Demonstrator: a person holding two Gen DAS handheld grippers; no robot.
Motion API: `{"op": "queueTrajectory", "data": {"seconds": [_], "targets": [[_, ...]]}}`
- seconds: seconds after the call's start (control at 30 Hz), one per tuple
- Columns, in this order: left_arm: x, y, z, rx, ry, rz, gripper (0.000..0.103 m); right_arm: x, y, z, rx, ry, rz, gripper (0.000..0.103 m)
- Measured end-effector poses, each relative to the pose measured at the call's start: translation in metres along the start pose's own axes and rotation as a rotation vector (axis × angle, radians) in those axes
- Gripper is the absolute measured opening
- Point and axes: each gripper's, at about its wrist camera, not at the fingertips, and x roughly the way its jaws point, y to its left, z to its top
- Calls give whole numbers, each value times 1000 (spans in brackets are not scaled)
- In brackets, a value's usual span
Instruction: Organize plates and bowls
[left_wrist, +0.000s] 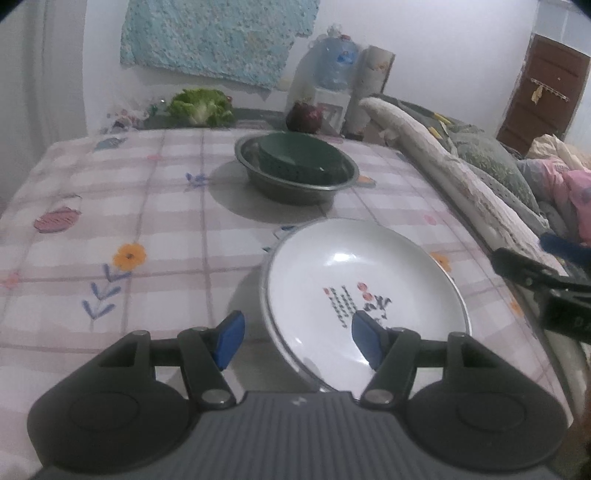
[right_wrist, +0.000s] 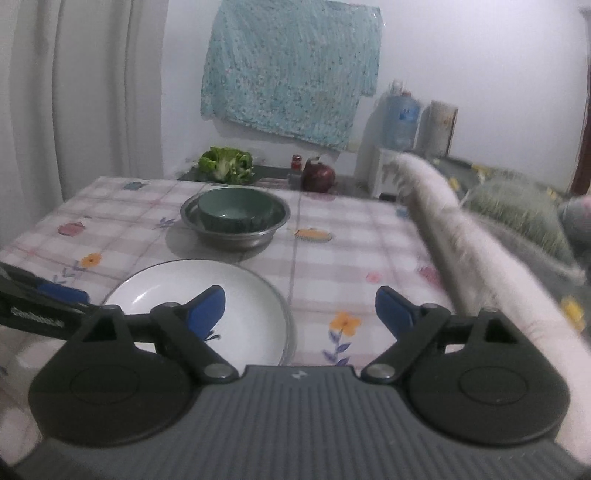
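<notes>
Both tools (left_wrist: 297, 341) (right_wrist: 300, 308) agape above plate (left_wrist: 369, 266)

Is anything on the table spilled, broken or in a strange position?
Nothing stands out. The green bowl sits upright inside the metal bowl, and the white plate lies flat on the tablecloth. No spill or crack shows, though the pictures are a little blurred.

Glossy white plate (left_wrist: 365, 291), dull metal basin (left_wrist: 295, 177), matt green ribbed bowl (left_wrist: 303, 158), smooth checked tablecloth (left_wrist: 147, 229)
</notes>
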Motion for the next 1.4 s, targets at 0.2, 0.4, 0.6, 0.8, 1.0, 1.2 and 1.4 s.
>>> {"op": "queueTrajectory", "data": {"seconds": [0.2, 0.4, 0.6, 0.8, 1.0, 1.2, 1.4], "targets": [[-8, 15, 8, -20, -10, 40, 69, -9, 20, 13, -110, -31, -106, 93], [-15, 25, 14, -29, -14, 81, 71, -8, 50, 18, -300, -65, -212, 95], [-17, 34, 17, -38, -2, 128, 71, -18, 74, 21, -403, -135, -214, 100], [-10, 31, 32, -29, -20, 152, 73, -2, 46, 24, -239, -53, -60, 100], [12, 26, 65, -9, -26, 202, 75, 29, -4, 35, 30, 32, 139, 99], [43, 34, 103, -38, -37, 225, 79, 79, -41, 57, 188, 78, 260, 99], [82, 41, 135, -33, -64, 265, 77, 146, -61, 81, 295, 135, 300, 91]]}}
